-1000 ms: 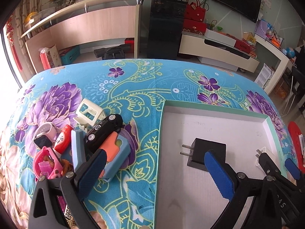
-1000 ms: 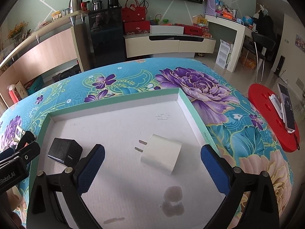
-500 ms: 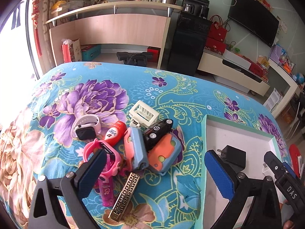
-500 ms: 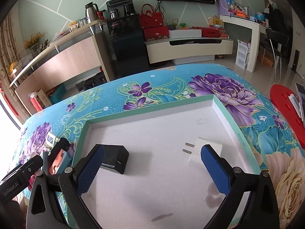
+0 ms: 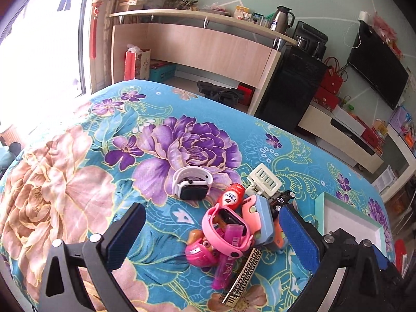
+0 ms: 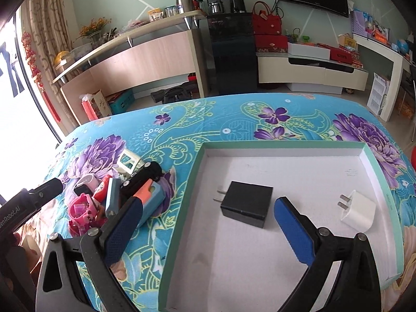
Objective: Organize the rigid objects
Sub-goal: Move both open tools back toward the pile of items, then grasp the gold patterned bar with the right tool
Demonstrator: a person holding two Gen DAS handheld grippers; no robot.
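A living room with a wooden counter, a black cabinet and a wall television lies behind my table [image 5: 78,171], which is covered in a turquoise floral cloth. At the left, my left claw [image 5: 212,234] gapes wide and empty over the heap of small things: a white smartwatch [image 5: 192,184], a pink watch [image 5: 226,230], a red tube [image 5: 231,197], a cream clip [image 5: 264,182], a blue-and-orange case [image 6: 153,197] and a black toy car [image 6: 145,174], all touching or overlapping. Further right stands the white tray [image 6: 286,146] with its green rim. My right claw [image 6: 208,223] hangs wide and empty over its left edge. Inside the tray lie the black charger [image 6: 245,202] and, well apart to its right, the white charger [image 6: 360,209].
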